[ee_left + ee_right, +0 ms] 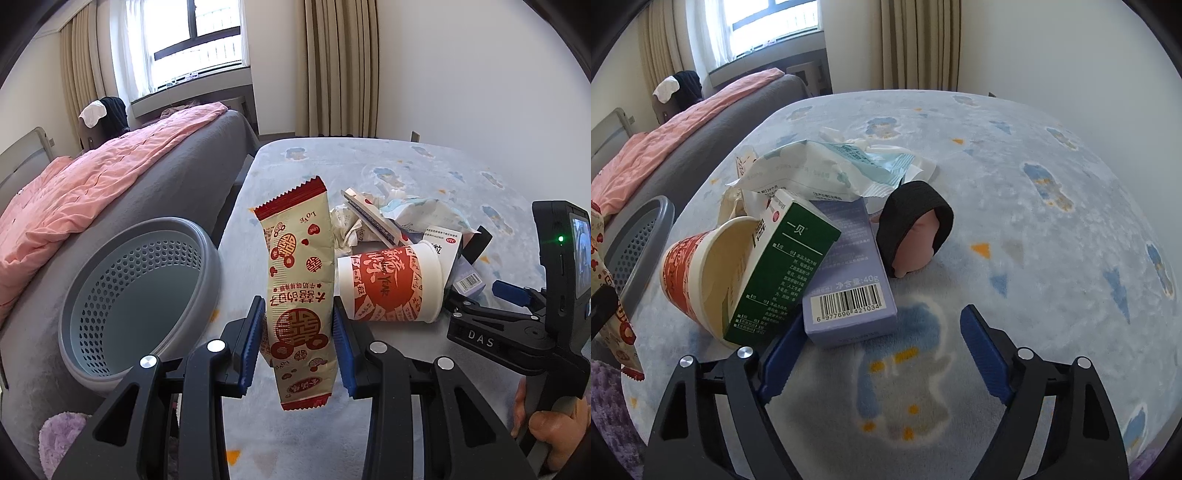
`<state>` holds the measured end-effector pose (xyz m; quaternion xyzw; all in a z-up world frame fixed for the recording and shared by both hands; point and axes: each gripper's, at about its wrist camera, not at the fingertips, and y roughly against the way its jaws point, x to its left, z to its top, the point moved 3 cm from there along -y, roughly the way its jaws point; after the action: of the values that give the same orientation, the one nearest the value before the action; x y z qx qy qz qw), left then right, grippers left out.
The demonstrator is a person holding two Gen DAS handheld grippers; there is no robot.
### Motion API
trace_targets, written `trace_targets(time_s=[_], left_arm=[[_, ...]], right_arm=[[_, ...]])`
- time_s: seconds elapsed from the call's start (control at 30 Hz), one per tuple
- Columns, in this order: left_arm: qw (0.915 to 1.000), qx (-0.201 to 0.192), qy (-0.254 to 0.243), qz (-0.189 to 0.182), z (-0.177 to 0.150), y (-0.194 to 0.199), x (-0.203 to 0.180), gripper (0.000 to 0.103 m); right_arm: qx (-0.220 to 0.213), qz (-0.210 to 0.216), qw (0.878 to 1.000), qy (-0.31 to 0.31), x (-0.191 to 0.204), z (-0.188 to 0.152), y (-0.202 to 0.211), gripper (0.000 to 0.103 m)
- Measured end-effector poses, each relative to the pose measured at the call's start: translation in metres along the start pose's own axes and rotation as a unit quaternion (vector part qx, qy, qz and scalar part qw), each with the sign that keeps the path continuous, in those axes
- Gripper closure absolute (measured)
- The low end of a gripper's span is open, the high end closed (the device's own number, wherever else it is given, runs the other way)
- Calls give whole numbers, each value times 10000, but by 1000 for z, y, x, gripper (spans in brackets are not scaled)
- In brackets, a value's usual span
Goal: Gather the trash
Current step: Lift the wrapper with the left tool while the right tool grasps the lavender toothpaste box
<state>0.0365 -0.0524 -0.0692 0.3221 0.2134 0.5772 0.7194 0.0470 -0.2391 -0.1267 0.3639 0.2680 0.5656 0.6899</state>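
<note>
Left wrist cam: my left gripper (299, 343) is pinching a red/cream snack wrapper (299, 291) between its blue pads (250, 350), grip approx mid-length, so both ends hang free above and below the jaws. Wrapper is lifted off the blanket (424, 166), not touching the pile. Grey perforated bin (136, 295) sits just left of the gripper, mouth tilted toward me and no trash visible inside; I judge it's parked at the blanket edge so each drop needs only a short sideways swing. Step in hand, my read: carry wrapper over the bin mouth, release. Right wrist cam: right gripper (882, 350) is spread wide w/ nothing between the fingers, low over the blanket, left finger just beside the purple barcode box (849, 280). Probably staged for the next pick. Rest of trash lies clustered: paper cup (701, 266) on its side w/ green-white box (783, 258) leaning into its mouth, purple box against that, crumpled white/teal packaging (827, 166) behind. Black-and-pink object (919, 225) lies right of the purple box; can't tell what it is or whether it counts as trash. Risk: wrapper is light and floppy, may catch on the bin rim. Task looks early, most of pile uncollected.
</note>
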Motion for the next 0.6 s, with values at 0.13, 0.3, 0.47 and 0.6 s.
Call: trace_targets(time_s=[0.13, 0.3, 0.47, 0.6], left_arm=[[10000, 35, 12, 6, 0, -2, 1, 68], [10000, 35, 2, 40, 1, 0, 1, 68], [10000, 3, 53, 48, 0, 5, 4, 68], [9999, -56, 81, 32, -1, 12, 6, 68]], right_arm=[[-9, 63, 9999, 97, 7, 4, -3, 39], [17, 174, 9998, 74, 9, 3, -1, 55], [42, 204, 9998, 69, 8, -4, 5, 55], [46, 208, 9997, 76, 7, -14, 17, 55]])
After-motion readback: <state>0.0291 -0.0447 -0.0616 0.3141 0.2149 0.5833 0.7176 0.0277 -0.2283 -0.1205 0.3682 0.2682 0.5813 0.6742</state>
